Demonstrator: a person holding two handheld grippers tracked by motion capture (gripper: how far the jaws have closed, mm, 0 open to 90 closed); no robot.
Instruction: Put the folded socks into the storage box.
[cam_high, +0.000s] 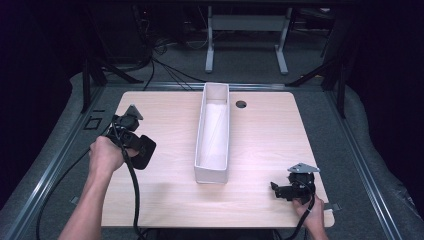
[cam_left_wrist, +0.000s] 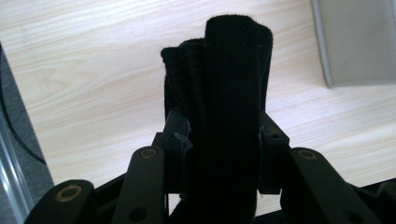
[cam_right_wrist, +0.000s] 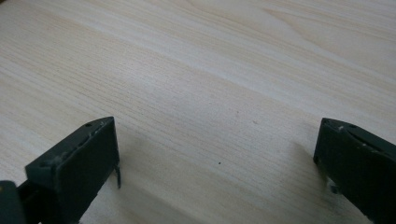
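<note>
Right gripper (cam_high: 278, 190) near the table's (cam_high: 165, 210) near right corner, jaws wide apart over bare wood, nothing between. Left gripper (cam_high: 142, 152) by the left edge, clamped on a folded black cloth (cam_left_wrist: 224, 93); cloth's lower end cut off behind the jaws, its make hard to tell. Long white open box (cam_high: 199, 131) mid-table, running near to far. Cable hole (cam_high: 241, 104) just right of its far end.
</note>
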